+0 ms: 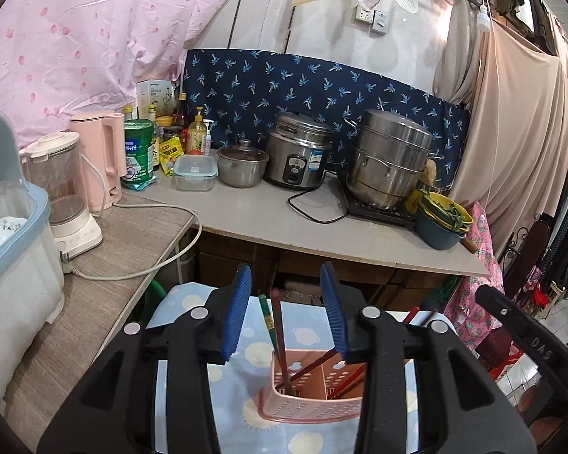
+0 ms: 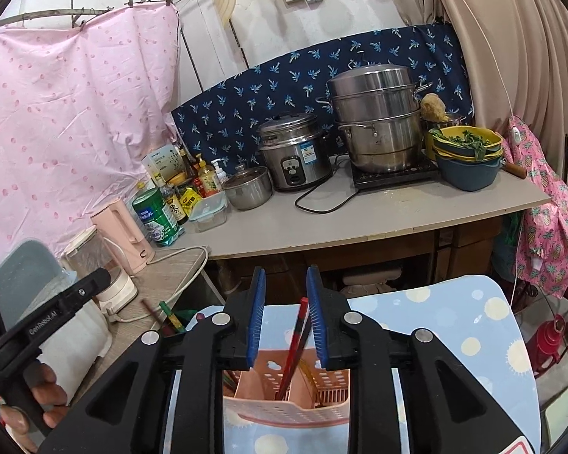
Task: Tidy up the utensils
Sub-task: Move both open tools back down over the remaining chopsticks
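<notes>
We find the left gripper (image 1: 286, 314) released, its pads clear of the chopsticks (image 1: 274, 335) standing in the pink utensil basket (image 1: 310, 397) at 6 o'clock (on a blue cloth (image 1: 193, 389)). The right gripper (image 2: 286, 316) is likewise unclenched around the red-black chopsticks (image 2: 297, 336)

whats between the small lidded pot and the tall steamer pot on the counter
The rice cooker stands between the small lidded pot and the steamer pot, its black cord looping in front. Both wrist views show it.
</notes>
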`<control>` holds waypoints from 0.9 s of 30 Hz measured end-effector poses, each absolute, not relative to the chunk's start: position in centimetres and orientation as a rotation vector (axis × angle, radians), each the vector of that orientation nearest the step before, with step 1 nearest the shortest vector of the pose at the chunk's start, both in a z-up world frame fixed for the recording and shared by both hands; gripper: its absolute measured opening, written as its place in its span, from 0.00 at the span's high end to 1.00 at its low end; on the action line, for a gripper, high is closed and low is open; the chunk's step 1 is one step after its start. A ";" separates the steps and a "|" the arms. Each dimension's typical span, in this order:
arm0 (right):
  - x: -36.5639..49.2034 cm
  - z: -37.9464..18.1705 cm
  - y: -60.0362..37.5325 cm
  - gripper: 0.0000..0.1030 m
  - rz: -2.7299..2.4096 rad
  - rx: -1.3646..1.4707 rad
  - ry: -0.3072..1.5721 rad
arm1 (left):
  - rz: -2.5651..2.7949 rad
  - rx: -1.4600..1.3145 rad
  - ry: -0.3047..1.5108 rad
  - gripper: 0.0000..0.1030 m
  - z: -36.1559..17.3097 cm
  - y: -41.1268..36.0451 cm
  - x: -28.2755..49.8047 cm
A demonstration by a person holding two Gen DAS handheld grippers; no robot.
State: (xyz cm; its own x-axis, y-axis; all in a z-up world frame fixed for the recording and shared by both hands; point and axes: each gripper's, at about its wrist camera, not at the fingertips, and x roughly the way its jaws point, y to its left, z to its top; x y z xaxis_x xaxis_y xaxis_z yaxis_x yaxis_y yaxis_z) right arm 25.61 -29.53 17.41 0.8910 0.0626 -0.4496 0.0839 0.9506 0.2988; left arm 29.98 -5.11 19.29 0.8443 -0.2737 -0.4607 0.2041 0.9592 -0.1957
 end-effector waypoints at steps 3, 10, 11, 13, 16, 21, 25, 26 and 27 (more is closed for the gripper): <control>24.2 17.4 -29.4 0.78 -0.010 0.316 0.478 | -0.249 -0.129 0.515 0.65 18.7 -4.9 28.9; 18.5 14.3 -28.1 0.77 0.008 0.295 0.554 | -0.223 -0.088 0.560 0.63 15.8 -3.5 24.7; 17.4 13.4 -27.9 0.77 0.014 0.291 0.574 | -0.217 -0.080 0.570 0.63 15.2 -3.3 24.1; 15.2 11.5 -27.1 0.77 0.007 0.274 0.618 | -0.207 -0.059 0.597 0.63 13.6 -2.9 22.5; 11.7 8.3 -25.9 0.77 -0.001 0.246 0.689 | -0.194 -0.030 0.647 0.63 10.9 -2.3 20.1; 6.7 3.3 -23.6 0.77 -0.004 0.203 0.806 | -0.195 0.004 0.723 0.63 7.0 -1.8 16.4; 3.5 -0.2 -21.8 0.77 0.000 0.163 0.871 | -0.184 0.082 0.759 0.63 3.9 -2.3 13.0; 2.9 -0.8 -21.4 0.77 0.005 0.165 0.883 | -0.191 0.092 0.776 0.63 3.2 -2.4 12.3; 2.3 -1.4 -21.1 0.77 0.010 0.169 0.896 | -0.196 0.095 0.792 0.63 2.6 -2.3 11.7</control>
State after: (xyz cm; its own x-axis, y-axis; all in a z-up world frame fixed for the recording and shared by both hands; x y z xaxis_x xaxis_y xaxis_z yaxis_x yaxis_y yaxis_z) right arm 2.27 -21.09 -1.41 0.6256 0.0796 -0.7761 0.0617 0.9866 0.1509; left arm 11.73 -2.32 2.55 0.6857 -0.1391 -0.7145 0.2102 0.9776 0.0114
